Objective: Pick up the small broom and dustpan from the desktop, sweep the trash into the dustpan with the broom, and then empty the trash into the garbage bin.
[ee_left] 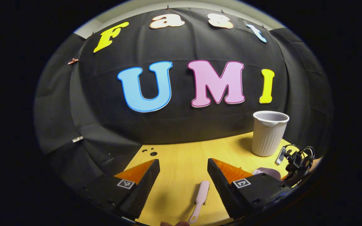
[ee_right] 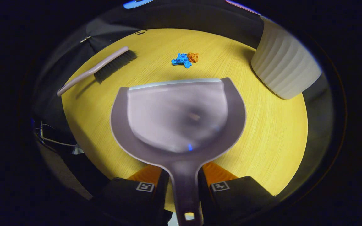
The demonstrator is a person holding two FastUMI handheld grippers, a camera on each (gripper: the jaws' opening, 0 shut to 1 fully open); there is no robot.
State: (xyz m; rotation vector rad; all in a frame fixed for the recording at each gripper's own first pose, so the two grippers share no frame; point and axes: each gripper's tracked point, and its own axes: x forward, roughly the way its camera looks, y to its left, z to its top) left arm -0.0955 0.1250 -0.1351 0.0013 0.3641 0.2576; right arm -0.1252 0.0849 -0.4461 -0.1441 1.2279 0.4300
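Dustpan (ee_right: 181,116): handle pinched between right gripper (ee_right: 183,185) fingers, mouth pointing away toward blue and orange trash (ee_right: 185,59). Broom (ee_right: 97,69): flat on desktop (ee_right: 272,135), lying diagonally near left edge. Left gripper (ee_left: 183,175): spread wide above broom handle. Garbage bin (ee_right: 283,66): far right

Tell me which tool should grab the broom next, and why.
Left. The left tool is open with the broom handle lying between its fingers, while the right tool is shut on the dustpan.
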